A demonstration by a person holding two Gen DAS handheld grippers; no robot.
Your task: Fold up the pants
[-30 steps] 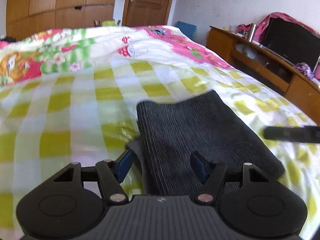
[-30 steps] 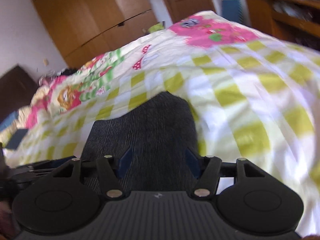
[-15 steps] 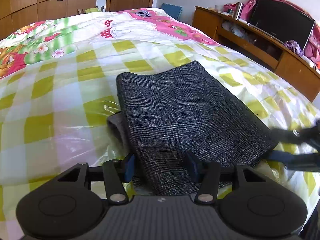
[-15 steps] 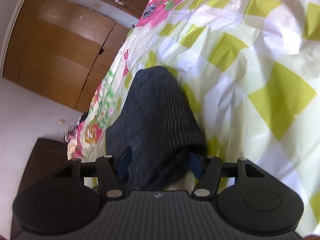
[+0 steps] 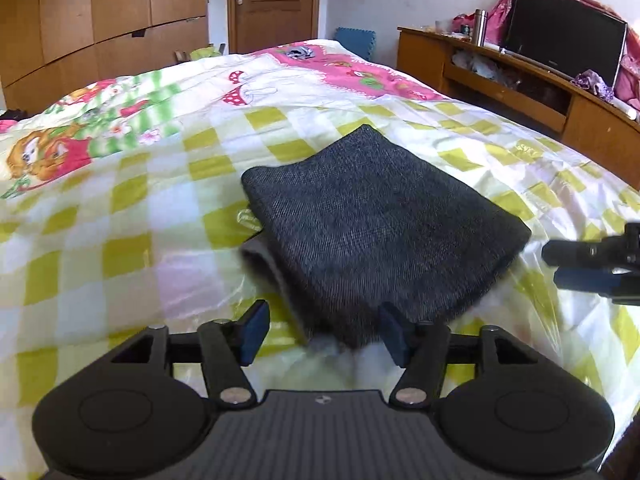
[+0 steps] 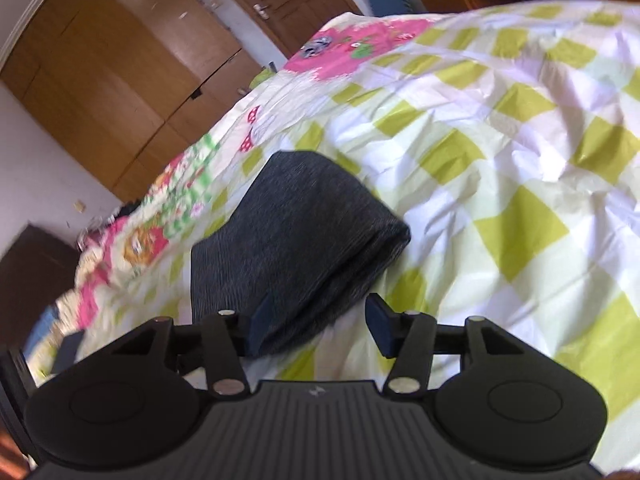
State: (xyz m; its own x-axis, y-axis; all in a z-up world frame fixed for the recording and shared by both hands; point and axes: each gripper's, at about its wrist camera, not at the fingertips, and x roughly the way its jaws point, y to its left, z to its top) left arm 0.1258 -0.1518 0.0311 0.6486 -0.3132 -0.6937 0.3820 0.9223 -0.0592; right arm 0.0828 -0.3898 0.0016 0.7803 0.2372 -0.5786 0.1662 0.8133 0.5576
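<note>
Dark grey pants (image 5: 380, 232) lie folded into a thick rectangle on the checked quilt (image 5: 120, 220). My left gripper (image 5: 325, 334) sits at the bundle's near corner. Its jaws are opening, and the cloth's edge lies between the fingertips without either pad pressing it. In the right wrist view the same pants (image 6: 296, 232) reach up to my right gripper (image 6: 320, 326). Its jaws are closing, with the bundle's near end between them. The left finger overlaps the cloth and the right pad stands apart from it. The right gripper (image 5: 592, 264) also pokes in at the left wrist view's right edge, beside the pants.
The yellow-green and white quilt covers the whole bed, with pink cartoon prints farther back. A wooden cabinet (image 5: 520, 92) with a black TV (image 5: 560, 44) runs along the right side. Wardrobes (image 5: 100, 20) and a door (image 5: 276, 0) stand beyond the bed. A dark cabinet (image 6: 32, 272) is at the left.
Both grippers have drawn back from over the pants to the bundle's near edge. The right wrist has rolled, and the folded pants lie flat and released on the quilt.
</note>
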